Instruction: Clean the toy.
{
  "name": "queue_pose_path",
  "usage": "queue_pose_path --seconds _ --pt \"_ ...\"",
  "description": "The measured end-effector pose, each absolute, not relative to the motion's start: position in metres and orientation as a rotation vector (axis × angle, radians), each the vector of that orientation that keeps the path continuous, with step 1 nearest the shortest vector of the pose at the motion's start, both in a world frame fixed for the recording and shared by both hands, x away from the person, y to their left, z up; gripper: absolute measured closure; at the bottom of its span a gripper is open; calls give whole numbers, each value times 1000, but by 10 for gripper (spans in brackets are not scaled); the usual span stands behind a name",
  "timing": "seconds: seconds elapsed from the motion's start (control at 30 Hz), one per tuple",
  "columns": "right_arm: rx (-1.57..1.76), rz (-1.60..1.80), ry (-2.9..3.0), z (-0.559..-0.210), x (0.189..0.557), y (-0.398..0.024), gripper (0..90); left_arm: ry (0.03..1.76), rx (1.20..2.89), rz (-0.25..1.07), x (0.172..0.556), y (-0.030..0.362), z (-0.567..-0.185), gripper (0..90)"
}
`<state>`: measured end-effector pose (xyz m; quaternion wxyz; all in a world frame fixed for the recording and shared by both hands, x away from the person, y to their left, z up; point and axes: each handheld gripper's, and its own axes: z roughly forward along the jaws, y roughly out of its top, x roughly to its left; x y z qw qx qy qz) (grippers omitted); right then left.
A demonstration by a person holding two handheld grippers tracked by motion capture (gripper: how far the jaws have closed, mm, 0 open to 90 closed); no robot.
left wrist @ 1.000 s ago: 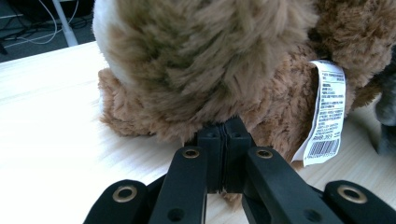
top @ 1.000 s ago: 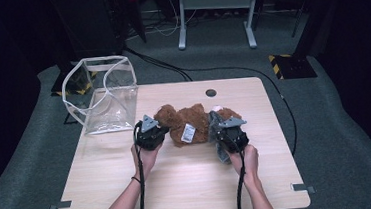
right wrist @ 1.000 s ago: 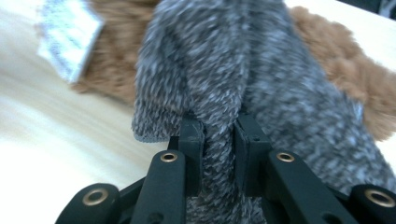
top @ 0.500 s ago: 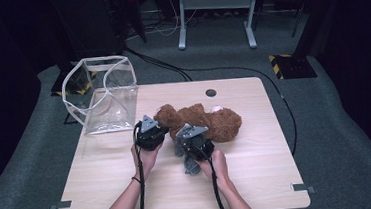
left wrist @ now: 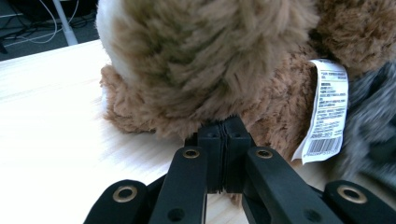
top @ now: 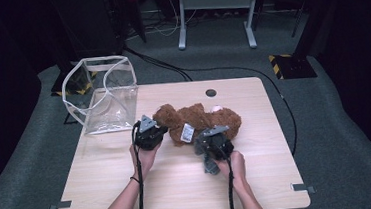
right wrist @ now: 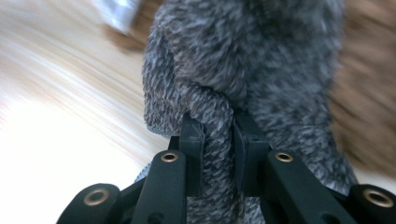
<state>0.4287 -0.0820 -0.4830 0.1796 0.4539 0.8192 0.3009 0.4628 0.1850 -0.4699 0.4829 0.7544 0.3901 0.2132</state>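
A: So, what is the right gripper (top: 215, 143) doing at the near edge of the bear (top: 195, 123)?

B: Its jaws are pinching a fold of grey knit (right wrist: 210, 126), nearly closed, with the cloth squeezed between the pads. It looks like a garment being pulled off or onto the bear.

A: And the left gripper (top: 151, 135)?

B: It is sitting at the bear's left end with its jaws fully closed, apparently nipping a tuft of brown fur. I judge it is anchoring the toy so the other hand can tug.

A: Where is the bear lying?

B: Mid-table (top: 130, 189), on its side, between both grippers.

A: What does the left gripper view add?

B: The white label (left wrist: 327, 116) in detail. The high view is showing the clear bag (top: 103, 93) standing at the far left corner, well apart.
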Motion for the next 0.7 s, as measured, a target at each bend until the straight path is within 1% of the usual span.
queue_pose_path --seconds 0.23,0.37,0.53,0.7 --pt "1421 833 2205 -479 428 -137 766 960 1826 517 464 186 -471 888" --pt "1484 811 2138 -478 433 -162 766 966 1824 507 465 186 -472 888" --pt "1525 812 2069 -469 436 -181 765 961 1835 511 467 187 -472 889" --pt "1517 847 2015 -445 438 -189 764 964 1837 507 468 189 -472 889"
